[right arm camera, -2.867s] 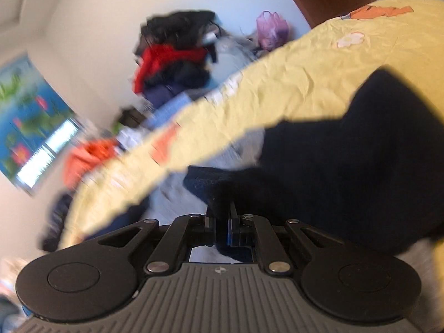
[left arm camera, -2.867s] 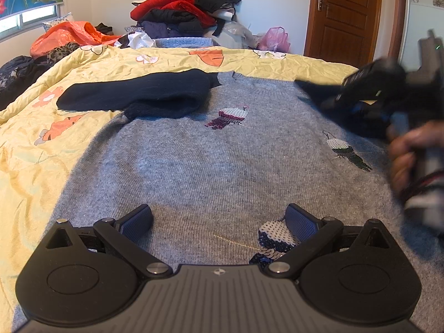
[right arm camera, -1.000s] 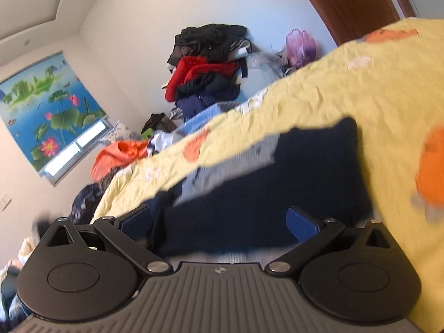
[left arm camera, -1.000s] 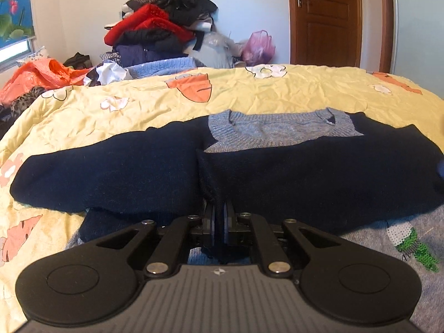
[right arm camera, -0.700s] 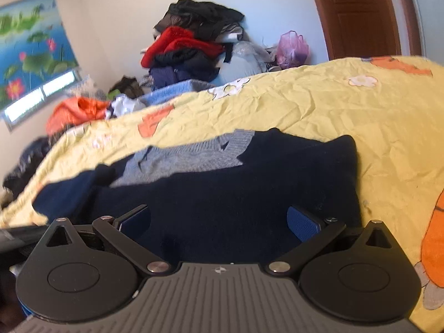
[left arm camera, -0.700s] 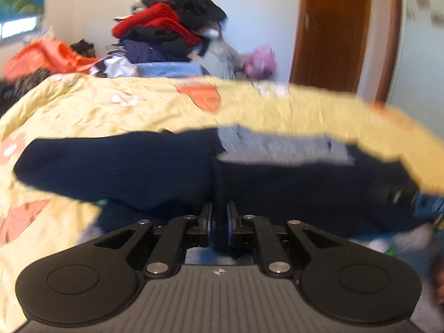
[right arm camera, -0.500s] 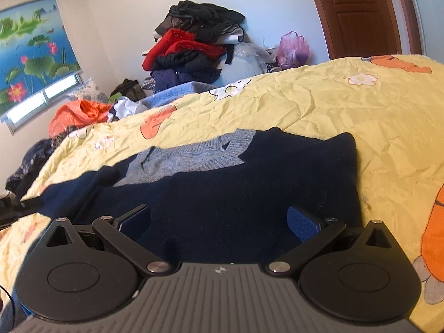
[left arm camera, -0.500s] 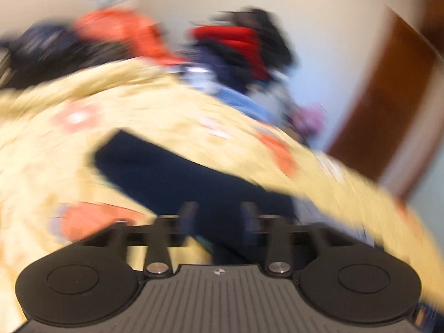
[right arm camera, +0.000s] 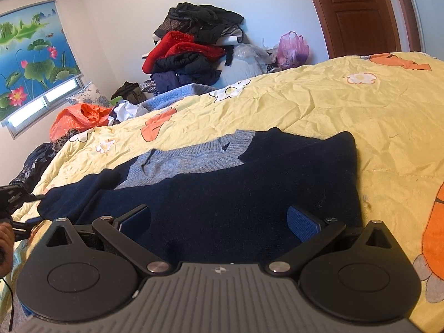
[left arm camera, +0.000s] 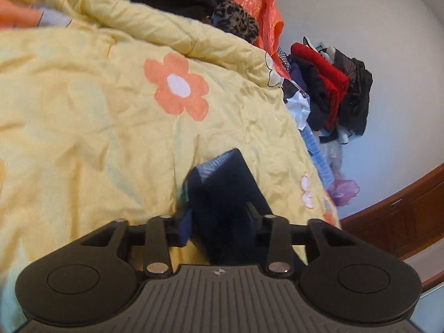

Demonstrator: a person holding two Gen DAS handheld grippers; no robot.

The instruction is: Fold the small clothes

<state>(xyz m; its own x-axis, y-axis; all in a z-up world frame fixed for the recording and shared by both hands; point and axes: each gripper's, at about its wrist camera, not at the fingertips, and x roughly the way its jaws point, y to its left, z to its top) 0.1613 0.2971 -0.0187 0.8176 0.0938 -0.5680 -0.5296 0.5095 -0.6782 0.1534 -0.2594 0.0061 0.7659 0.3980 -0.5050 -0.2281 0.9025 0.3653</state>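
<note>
A grey sweater with navy sleeves (right arm camera: 222, 199) lies on the yellow flowered bedspread (right arm camera: 360, 105), both sleeves folded across its body, grey collar (right arm camera: 191, 161) showing above. My right gripper (right arm camera: 219, 219) is open and empty just above the folded right sleeve. In the tilted left wrist view, my left gripper (left arm camera: 220, 219) has its jaws partly apart with the end of the left navy sleeve (left arm camera: 224, 191) lying between them; the fingers stand a little off the cloth. The left gripper (right arm camera: 16, 202) also shows at the right wrist view's left edge.
A heap of red, black and navy clothes (right arm camera: 191, 47) stands at the far wall, with a pink bag (right arm camera: 294, 47) and a wooden door (right arm camera: 358, 11) to its right. An orange bag (right arm camera: 80, 116) and dark clothes lie at the bed's left side.
My left gripper, shut on the navy sleeve a second ago, has swung left and rolled over, and its jaws have parted. My right gripper stayed open and nearly still.
</note>
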